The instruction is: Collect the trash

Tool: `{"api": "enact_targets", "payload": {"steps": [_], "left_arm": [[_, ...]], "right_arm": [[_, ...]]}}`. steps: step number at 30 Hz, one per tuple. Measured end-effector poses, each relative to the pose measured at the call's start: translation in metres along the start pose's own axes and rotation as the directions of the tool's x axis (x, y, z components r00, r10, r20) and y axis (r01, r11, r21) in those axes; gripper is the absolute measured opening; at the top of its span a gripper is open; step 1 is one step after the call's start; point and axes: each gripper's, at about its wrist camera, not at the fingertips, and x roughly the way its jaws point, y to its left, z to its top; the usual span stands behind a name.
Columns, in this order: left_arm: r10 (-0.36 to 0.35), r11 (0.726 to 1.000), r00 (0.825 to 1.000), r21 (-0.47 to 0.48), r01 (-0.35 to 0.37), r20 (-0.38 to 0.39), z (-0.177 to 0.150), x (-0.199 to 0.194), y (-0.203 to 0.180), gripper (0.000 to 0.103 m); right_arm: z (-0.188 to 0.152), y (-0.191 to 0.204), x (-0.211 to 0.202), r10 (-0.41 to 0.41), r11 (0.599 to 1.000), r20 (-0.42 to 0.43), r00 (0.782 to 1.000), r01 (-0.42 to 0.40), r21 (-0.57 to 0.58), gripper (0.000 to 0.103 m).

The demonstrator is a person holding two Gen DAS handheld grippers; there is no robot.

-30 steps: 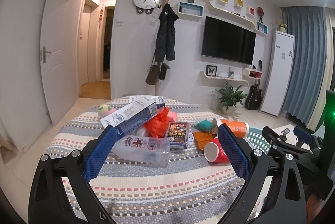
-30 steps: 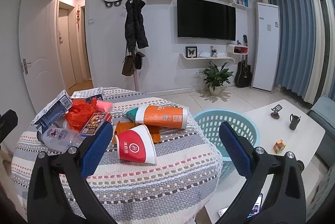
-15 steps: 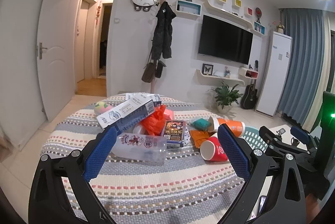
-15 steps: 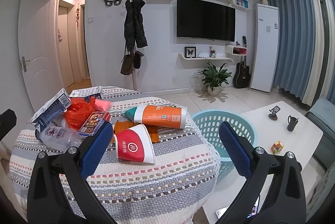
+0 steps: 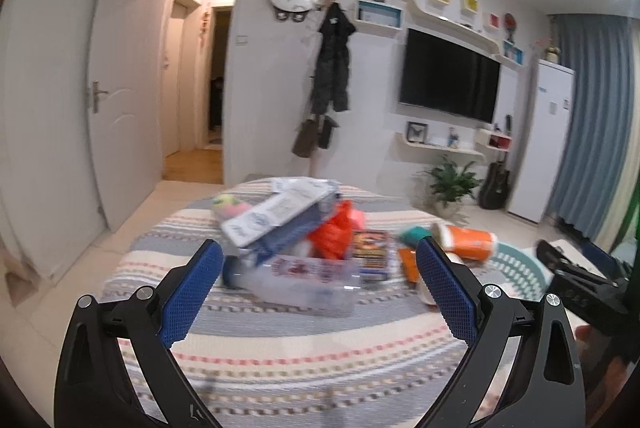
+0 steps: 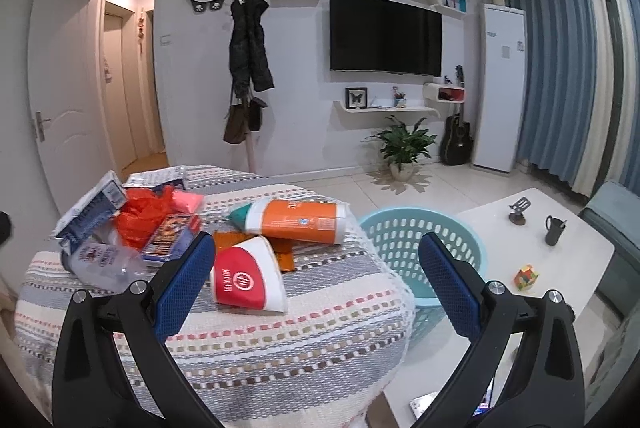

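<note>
Trash lies on a round table with a striped cloth (image 6: pixel 280 340): a clear plastic bottle (image 5: pixel 304 278), a blue-and-white carton (image 5: pixel 276 216), an orange plastic bag (image 5: pixel 334 234), a dark snack box (image 5: pixel 370 250), an orange tube container (image 6: pixel 296 220) and a red-and-white paper cup (image 6: pixel 248 282). My left gripper (image 5: pixel 318 284) is open and empty, hanging above the table just short of the bottle. My right gripper (image 6: pixel 316 278) is open and empty, with the cup lying just inside its left finger. A light blue laundry basket (image 6: pixel 424 244) stands to the right of the table.
A white low table (image 6: pixel 532 260) with a dark mug, a phone stand and a puzzle cube sits to the right of the basket. A coat stand, a potted plant and a guitar stand along the far wall. An open white door is at the left.
The left gripper has swung and tilted, so the trash pile sits more centred between its fingers and the view is blurred. The right gripper has edged slightly nearer the cup. Both stay open.
</note>
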Motion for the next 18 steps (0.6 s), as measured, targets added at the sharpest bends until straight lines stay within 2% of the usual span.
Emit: {"api": "enact_targets", "payload": {"steps": [3, 5, 7, 9, 12, 18], "left_arm": [[0.022, 1.000, 1.000, -0.003, -0.022, -0.011, 0.004, 0.004, 0.020, 0.094], [0.020, 0.999, 1.000, 0.027, -0.019, -0.024, 0.008, 0.010, 0.028, 0.094], [0.013, 0.998, 0.999, 0.062, -0.011, -0.029, 0.014, 0.018, 0.034, 0.094], [-0.024, 0.994, 0.998, 0.108, 0.030, -0.055, 0.021, 0.033, 0.038, 0.094], [-0.088, 0.983, 0.991, 0.154, 0.103, -0.099, 0.030, 0.059, 0.045, 0.094], [-0.163, 0.964, 0.964, 0.173, 0.201, -0.212, 0.034, 0.119, 0.063, 0.094]], "right_arm": [[0.000, -0.003, 0.007, 0.007, 1.000, -0.019, 1.000, -0.007, -0.006, 0.097], [0.002, -0.005, 0.010, -0.003, 1.000, -0.014, 1.000, 0.003, -0.020, 0.096], [0.005, -0.009, 0.014, 0.002, 1.000, -0.014, 1.000, -0.002, -0.018, 0.092], [0.008, -0.012, 0.020, 0.041, 0.999, -0.036, 0.999, -0.041, -0.006, 0.086], [0.009, -0.011, 0.031, 0.103, 0.995, -0.075, 0.992, -0.103, 0.014, 0.084], [0.004, 0.009, 0.050, 0.137, 0.990, -0.126, 0.982, -0.140, -0.019, 0.084]]}}
